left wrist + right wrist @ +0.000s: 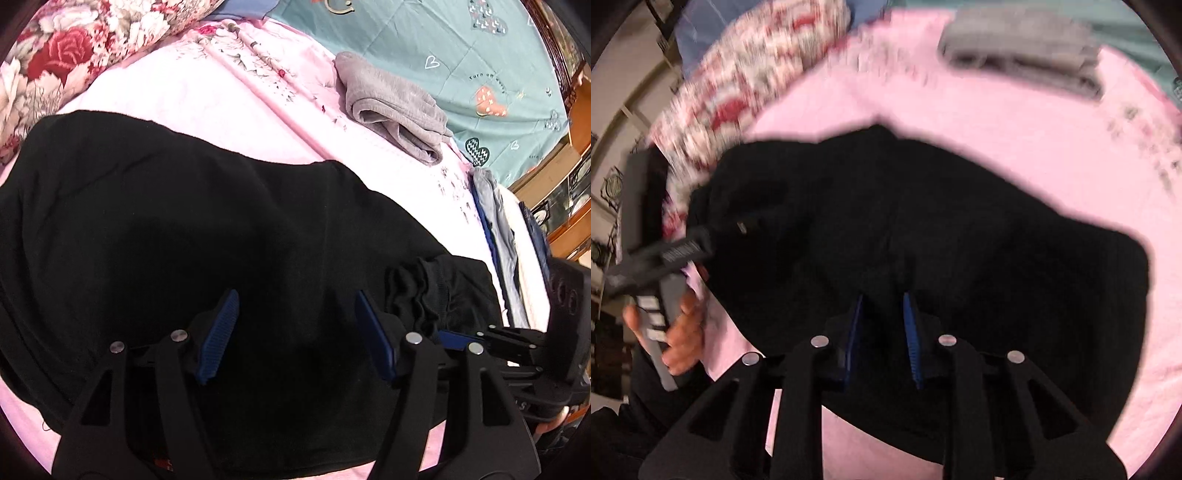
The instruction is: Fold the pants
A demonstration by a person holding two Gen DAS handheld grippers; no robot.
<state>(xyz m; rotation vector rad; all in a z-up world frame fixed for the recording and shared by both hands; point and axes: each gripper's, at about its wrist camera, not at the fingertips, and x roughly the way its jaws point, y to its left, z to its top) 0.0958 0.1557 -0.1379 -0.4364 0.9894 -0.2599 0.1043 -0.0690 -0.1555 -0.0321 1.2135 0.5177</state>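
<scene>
Black pants lie spread across the pink sheet, with a bunched waistband at the right end. My left gripper hovers over the middle of the cloth, open, with its blue pads wide apart and nothing pinched. In the blurred right wrist view my right gripper points down at the pants. Its pads stand close together and a ridge of black cloth runs into the narrow gap. One of its fingers shows low beside the waistband. A hand holds the left tool's handle.
A folded grey garment lies on the sheet behind the pants. A floral pillow sits at the back left and a teal quilt at the back right. Folded clothes are stacked at the right edge, with wooden furniture beyond.
</scene>
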